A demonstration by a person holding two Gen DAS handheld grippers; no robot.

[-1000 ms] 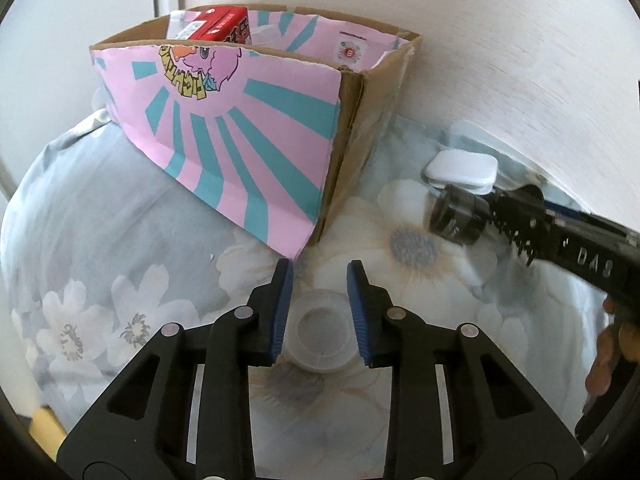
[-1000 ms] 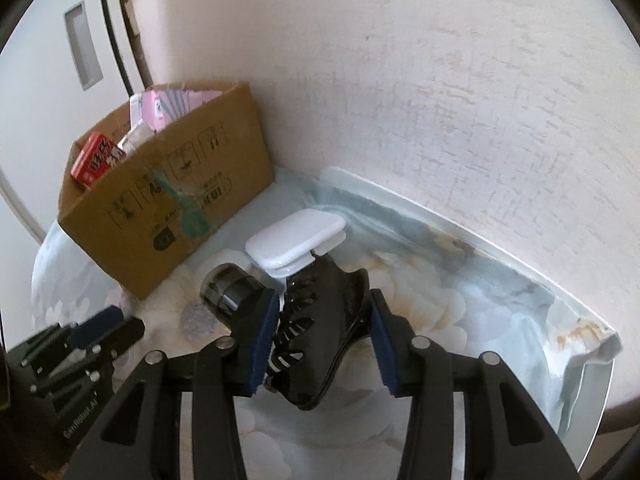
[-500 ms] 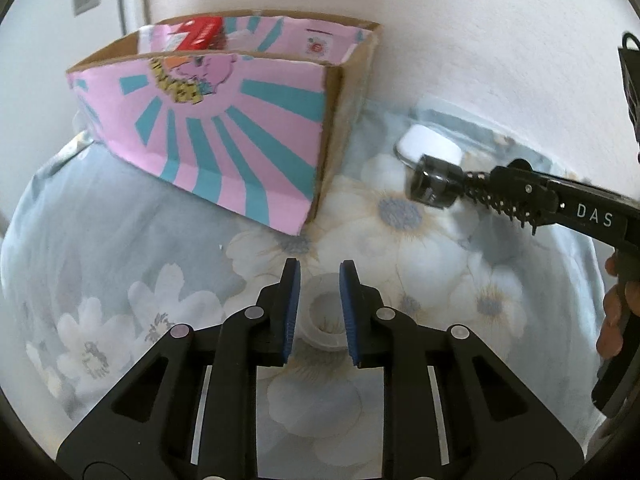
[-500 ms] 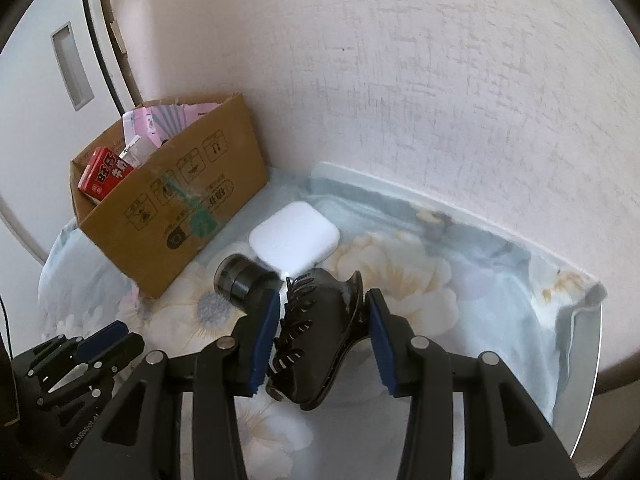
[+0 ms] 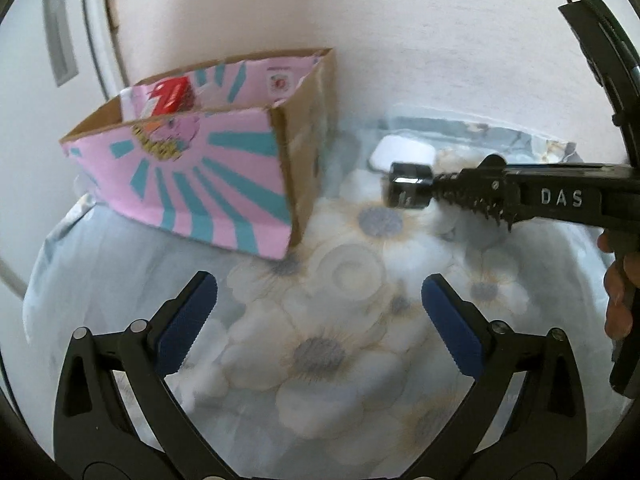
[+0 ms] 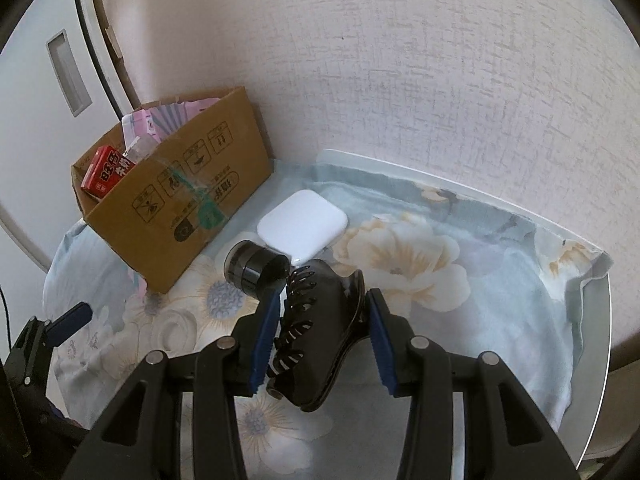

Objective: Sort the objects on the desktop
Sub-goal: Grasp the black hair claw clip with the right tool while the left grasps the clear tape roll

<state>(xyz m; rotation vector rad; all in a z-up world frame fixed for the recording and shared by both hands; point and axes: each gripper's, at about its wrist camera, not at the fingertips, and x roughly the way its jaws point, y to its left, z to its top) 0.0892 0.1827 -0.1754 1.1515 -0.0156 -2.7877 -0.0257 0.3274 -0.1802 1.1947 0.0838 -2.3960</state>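
Right gripper (image 6: 322,334) was seen clamped on a black hair claw clip (image 6: 320,320), carried clear above the flowered cloth (image 6: 460,280). Left gripper (image 5: 320,312) was noted with jaws opening wide and nothing between them; a clear round lid (image 5: 348,270) lay on the cloth just beyond its blue pads (image 5: 188,320).

Progress, as judged: the cardboard box (image 6: 180,208) at the wall already held a red carton (image 6: 106,174) and some pink packets, so part of the sorting was taken as done. Left on the cloth were a white case (image 6: 302,222), a black cylindrical cap (image 6: 250,266) beside it, and the clear lid. The clip was held but not yet placed.

Hard to make out: the lid was nearly lost against the flower print. Most of the box interior was hidden by its walls. Whether the cap touched the clip could not be told. Only fingers (image 5: 618,296) of a person were caught at the left view's edge.
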